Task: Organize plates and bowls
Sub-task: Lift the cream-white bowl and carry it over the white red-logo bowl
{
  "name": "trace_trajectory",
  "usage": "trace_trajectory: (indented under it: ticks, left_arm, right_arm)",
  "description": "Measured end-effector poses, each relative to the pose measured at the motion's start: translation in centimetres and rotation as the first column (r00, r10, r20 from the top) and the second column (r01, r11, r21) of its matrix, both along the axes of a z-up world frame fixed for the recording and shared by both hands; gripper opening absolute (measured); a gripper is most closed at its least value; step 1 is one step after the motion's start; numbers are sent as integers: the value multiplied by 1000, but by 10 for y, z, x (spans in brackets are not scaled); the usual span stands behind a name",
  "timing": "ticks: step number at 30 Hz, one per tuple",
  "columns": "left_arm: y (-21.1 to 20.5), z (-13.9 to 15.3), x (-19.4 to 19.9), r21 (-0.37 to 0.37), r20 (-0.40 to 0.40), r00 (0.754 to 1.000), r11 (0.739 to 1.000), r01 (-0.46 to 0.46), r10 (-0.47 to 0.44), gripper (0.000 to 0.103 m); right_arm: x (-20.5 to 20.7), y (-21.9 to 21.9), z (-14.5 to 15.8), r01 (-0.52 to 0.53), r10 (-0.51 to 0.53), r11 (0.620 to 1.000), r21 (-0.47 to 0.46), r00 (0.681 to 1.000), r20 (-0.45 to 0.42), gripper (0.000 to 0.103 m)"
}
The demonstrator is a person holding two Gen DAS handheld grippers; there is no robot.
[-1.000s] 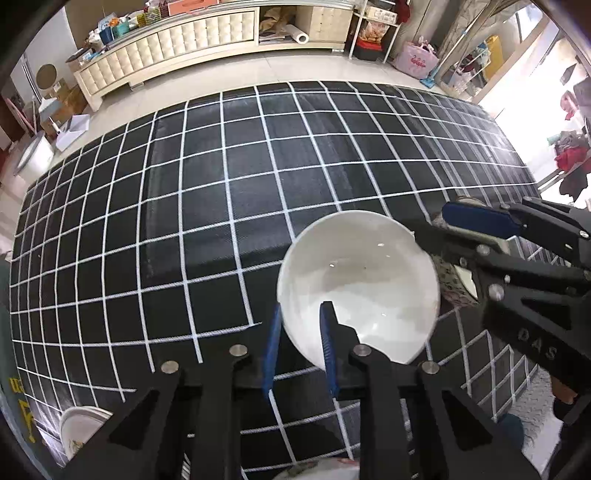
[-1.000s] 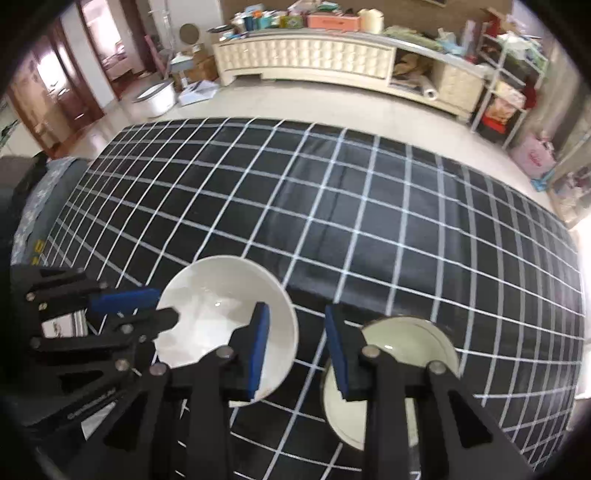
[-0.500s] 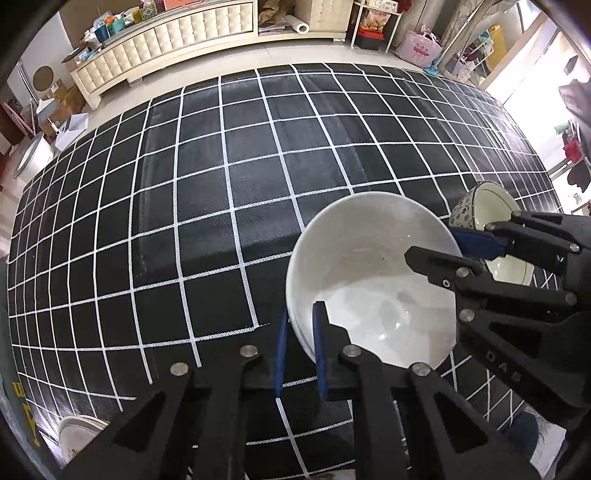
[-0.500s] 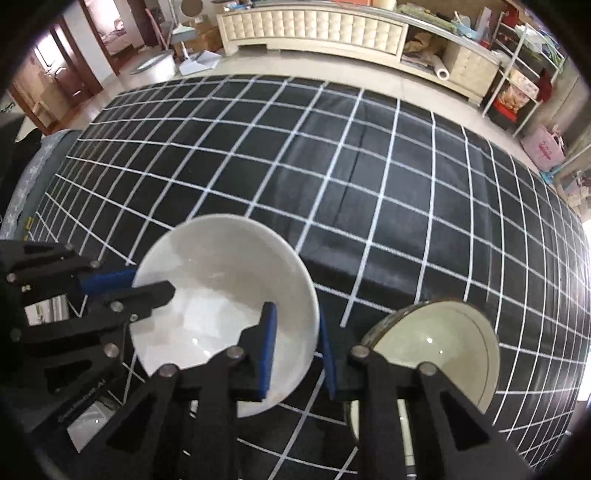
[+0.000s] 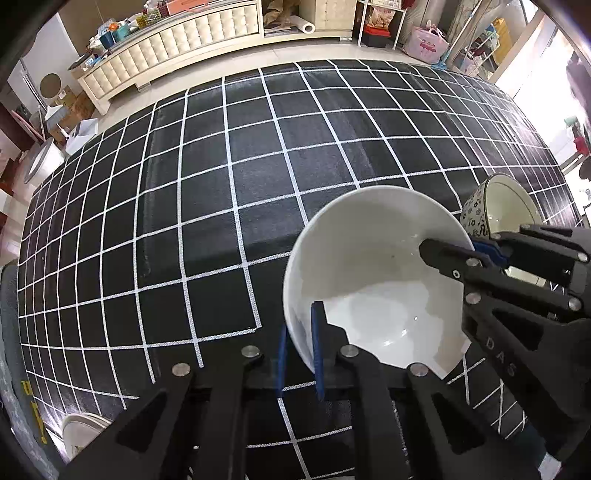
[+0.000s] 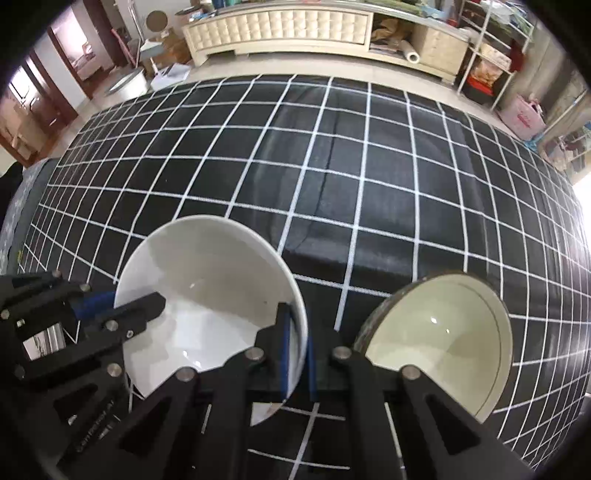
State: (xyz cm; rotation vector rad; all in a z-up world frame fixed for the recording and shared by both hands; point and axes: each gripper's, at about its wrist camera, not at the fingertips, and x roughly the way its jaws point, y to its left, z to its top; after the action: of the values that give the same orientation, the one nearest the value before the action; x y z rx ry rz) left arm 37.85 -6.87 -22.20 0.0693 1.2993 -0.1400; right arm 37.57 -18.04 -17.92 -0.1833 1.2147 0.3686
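A plain white bowl (image 5: 373, 295) is held off the black grid tablecloth by both grippers. My left gripper (image 5: 300, 347) is shut on its near-left rim. My right gripper (image 6: 295, 350) is shut on its right rim; in the left wrist view it (image 5: 476, 254) comes in from the right. The white bowl also shows in the right wrist view (image 6: 207, 295). A patterned bowl with a cream inside (image 6: 439, 339) sits on the cloth just right of the right gripper, and in the left wrist view (image 5: 495, 210) it lies behind the right gripper.
The black tablecloth with white grid lines (image 5: 258, 166) covers the table. Another white dish (image 5: 79, 435) peeks in at the table's near-left edge. A cream cabinet (image 6: 280, 26) and shelves stand beyond the far edge.
Both grippers have closed on the white bowl's rim, one on each side. The bowl has risen off the cloth and looms larger in both views.
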Motion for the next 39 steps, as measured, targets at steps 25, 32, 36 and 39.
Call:
trace_trajectory:
  ticks: [25,32,36,39]
  left_arm:
    - [46,96,-152,-25,108,992,997,-67,70,8]
    - [56,62,-181,-43,35,995,995,-91,92,8]
    - [57,51,-184,-40,15,995,995,-95,96,8]
    - [61,46,-186,-44,1,996,995,-85,85,8]
  right_arm:
    - [-125,15,83,-18,10,997,77,995,96,9]
    - [-158,28,48,-6,4,999,49,999,37,9]
    - [-165,31,33,23,-23,999,36,1000,8,9]
    - [-167,30,29,35,-34,998,57,999,-18,9]
